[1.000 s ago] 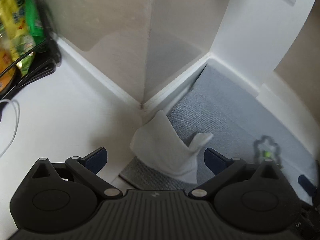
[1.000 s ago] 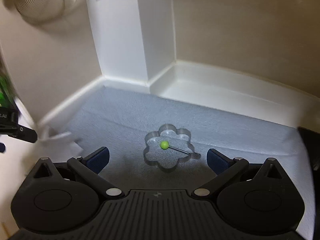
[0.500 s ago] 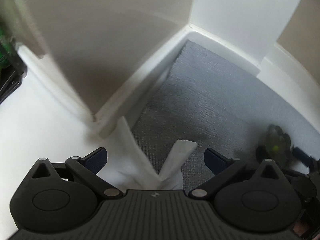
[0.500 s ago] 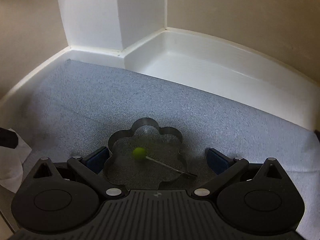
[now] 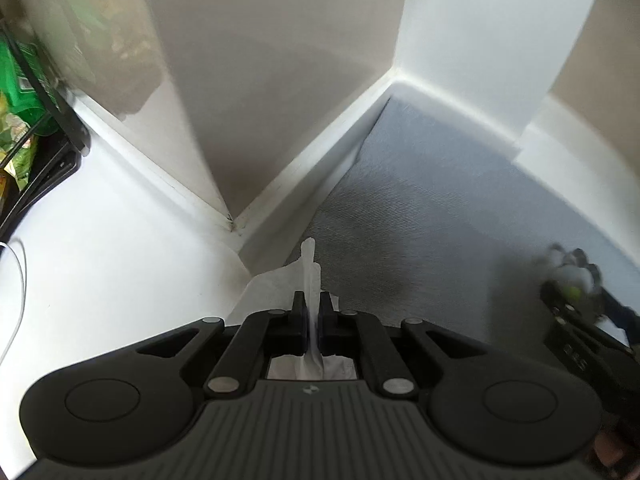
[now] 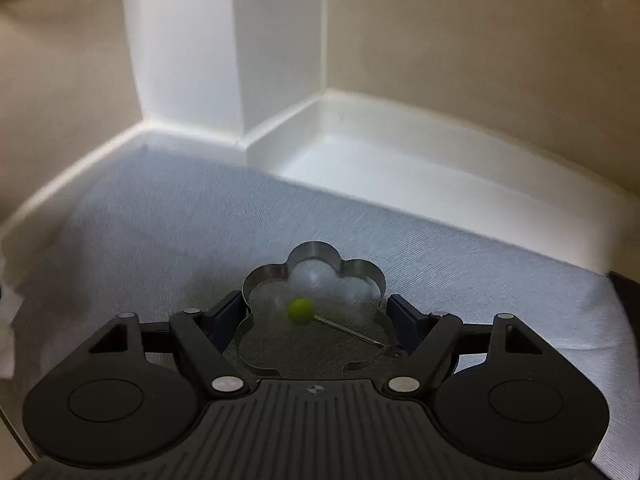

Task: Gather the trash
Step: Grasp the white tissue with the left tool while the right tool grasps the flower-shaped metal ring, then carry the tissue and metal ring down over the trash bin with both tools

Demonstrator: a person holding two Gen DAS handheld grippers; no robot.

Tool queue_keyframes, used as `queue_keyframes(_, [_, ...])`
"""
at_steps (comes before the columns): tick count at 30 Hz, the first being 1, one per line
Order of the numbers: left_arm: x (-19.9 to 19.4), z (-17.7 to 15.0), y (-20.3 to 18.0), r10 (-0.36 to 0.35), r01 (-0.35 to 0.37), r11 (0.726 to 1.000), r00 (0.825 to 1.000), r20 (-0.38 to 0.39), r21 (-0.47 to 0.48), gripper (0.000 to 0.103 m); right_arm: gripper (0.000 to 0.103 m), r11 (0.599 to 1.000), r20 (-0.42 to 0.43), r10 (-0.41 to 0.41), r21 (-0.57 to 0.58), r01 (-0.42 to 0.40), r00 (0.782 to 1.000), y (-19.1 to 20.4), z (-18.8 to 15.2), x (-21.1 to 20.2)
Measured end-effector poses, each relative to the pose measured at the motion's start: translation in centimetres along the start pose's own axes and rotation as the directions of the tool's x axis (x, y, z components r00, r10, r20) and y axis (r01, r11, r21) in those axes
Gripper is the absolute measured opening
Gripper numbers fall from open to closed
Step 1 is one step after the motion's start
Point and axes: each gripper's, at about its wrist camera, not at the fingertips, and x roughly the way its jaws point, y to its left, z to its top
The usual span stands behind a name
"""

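The left tongs (image 5: 313,312) are now pressed together on a white paper tissue (image 5: 308,276): a second ago they stood spread wide above it, and now a thin fold of the paper stands up between the two pads, with more of it bunched behind them and a flap spreading out to the left of the tips. The tissue lies right at the tongs, at the edge where the grey mat (image 5: 432,208) meets the white desk (image 5: 100,240), just short of the wall corner ahead. That piece of trash looks secured and ready to lift.

The right tongs (image 6: 316,312) have just been closing from their widest spread, with a flower-shaped metal ring (image 6: 314,256) between them. A green bead (image 6: 301,311) on a thin wire sits inside the ring. The left pad seems to meet the ring's side; on the right I cannot tell whether the pad touches yet, so this grip is probably not complete. The ring rests flat on the mat, between the tips and reaching a little ahead of them.

Further out to the left of the left tongs, a black wire rack (image 5: 48,128) holds green packets.

My reading: one item caught, the second about to be, and both should then go to a bin, which is not in view.
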Motion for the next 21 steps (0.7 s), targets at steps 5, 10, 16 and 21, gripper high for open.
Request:
queue_keyframes(5, [-5.7, -1.3, 1.4, -0.070, 0.070, 0.998, 0.994, 0.083, 0.000, 0.005, 0.079, 0.998, 0.102, 0.021, 0.050, -0.026, 0.995, -0.6, 1.0, -4.4])
queue_keyframes(10, [-11.9, -3.2, 2.3, -0.138, 0.140, 0.990, 0.978, 0.155, -0.001, 0.004, 0.079, 0.996, 0.222, 0.053, 0.060, -0.068, 0.974, -0.5, 2.8, -10.2])
queue_keyframes(16, [-19.2, -6.3, 3.4, -0.156, 0.158, 0.987, 0.953, 0.261, 0.015, 0.004, 0.079, 0.985, 0.342, 0.153, 0.025, -0.172, 0.927, 0.3, 4.6, -17.0])
queue_keyframes(21, [-24.1, -9.5, 5.4, -0.115, 0.138, 0.989, 0.942, 0.316, -0.053, 0.004, 0.079, 0.956, 0.421, 0.273, -0.016, -0.294, 0.865, 1.6, 5.9, -21.5])
